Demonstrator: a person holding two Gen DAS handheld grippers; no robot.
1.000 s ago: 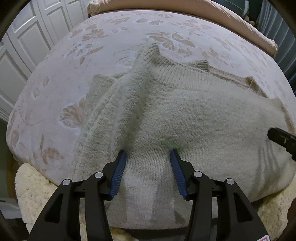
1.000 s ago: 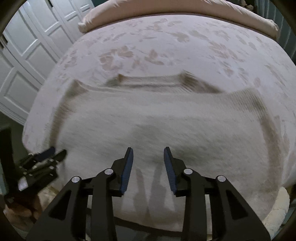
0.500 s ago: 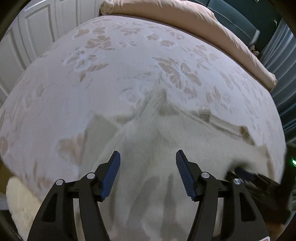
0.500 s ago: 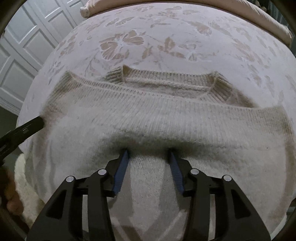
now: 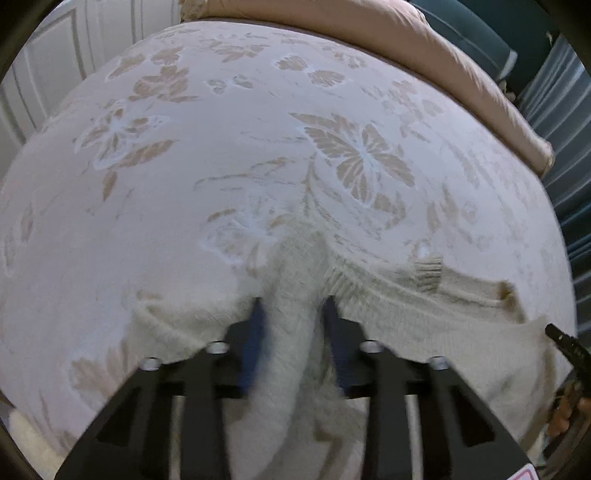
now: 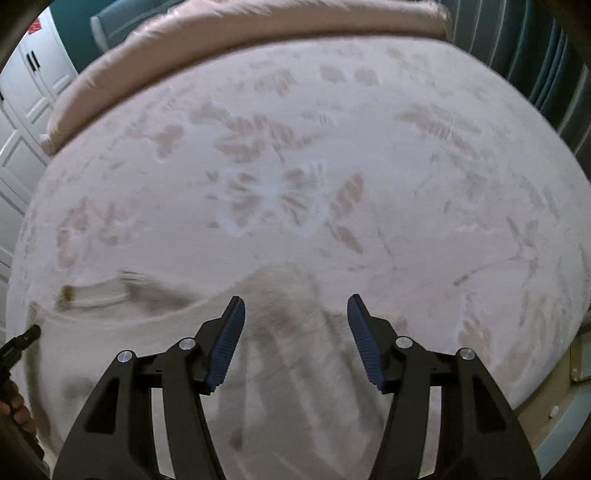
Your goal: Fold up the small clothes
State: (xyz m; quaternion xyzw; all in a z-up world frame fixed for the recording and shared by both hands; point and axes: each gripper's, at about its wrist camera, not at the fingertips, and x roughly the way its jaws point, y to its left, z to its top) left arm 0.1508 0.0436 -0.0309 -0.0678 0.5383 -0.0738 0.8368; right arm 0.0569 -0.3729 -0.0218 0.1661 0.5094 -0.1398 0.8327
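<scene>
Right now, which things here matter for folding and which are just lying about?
For the job: cream knitted sweater; left tongs, closing on a sweater fold; right tongs, open.
Lying about: floral bedspread; pink bolster; white wardrobe doors.

One cream sweater (image 5: 424, 325) lies at six o'clock on one floral bedspread (image 5: 229, 155). Two grippers, left (image 5: 291, 325) and right (image 6: 295, 332). Possibly one pillow (image 6: 258, 29) at twelve, blurred.

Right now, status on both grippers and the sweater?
Left gripper closing on a sweater ridge. Right gripper open above its shoulder. Sweater flat on bedspread; nothing blocking.
</scene>
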